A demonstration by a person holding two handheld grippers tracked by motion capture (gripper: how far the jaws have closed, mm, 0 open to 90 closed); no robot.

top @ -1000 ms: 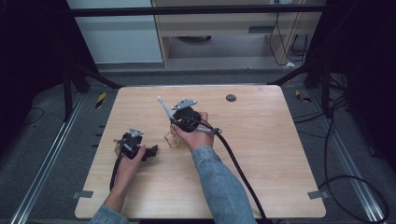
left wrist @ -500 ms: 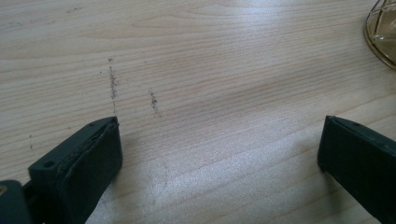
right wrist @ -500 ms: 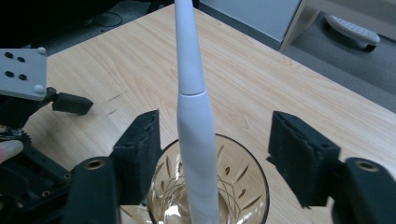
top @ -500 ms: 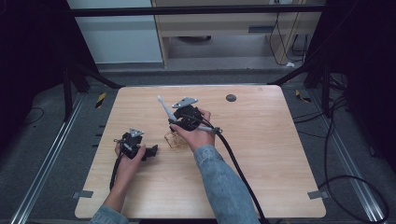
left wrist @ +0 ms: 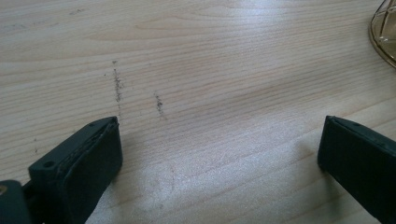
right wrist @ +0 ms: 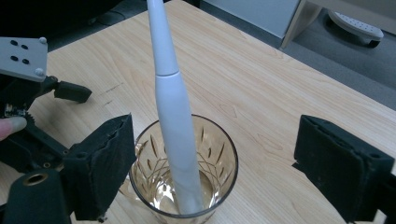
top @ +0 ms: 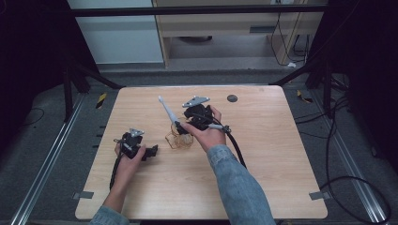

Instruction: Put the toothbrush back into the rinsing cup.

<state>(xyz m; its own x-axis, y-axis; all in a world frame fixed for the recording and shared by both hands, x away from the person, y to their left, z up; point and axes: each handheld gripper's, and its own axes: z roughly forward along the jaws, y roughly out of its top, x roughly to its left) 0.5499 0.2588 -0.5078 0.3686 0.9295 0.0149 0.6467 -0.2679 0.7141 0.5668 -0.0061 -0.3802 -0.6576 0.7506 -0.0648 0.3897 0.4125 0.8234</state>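
The left tongs (top: 151,151) are held low over the surface (top: 263,178) at its left, and their jaws are seen spread wide with only bare wood between them; nothing is gripped. A little of the glass (left wrist: 384,39) is caught at the edge of the left gripper view, well apart from those jaws.

Toward the middle, the glass (top: 179,137) stands upright on the surface, and the white toothbrush (top: 167,112) is set in it, its foot on the bottom of the glass and its stem leaning up and away against the rim. In the right gripper view the toothbrush (right wrist: 173,121) is seen standing free in the glass (right wrist: 183,172).

The right tongs (right wrist: 210,172) are placed around the glass, one jaw on each side, but neither pad is pressed on the glass or the toothbrush; the jaws have just been opening, and they now stand wide with the glass between them, untouched.

The placing of the toothbrush in the glass is judged done and the release made. What is left appears to be only the drawing back of the right tongs without the glass being knocked.
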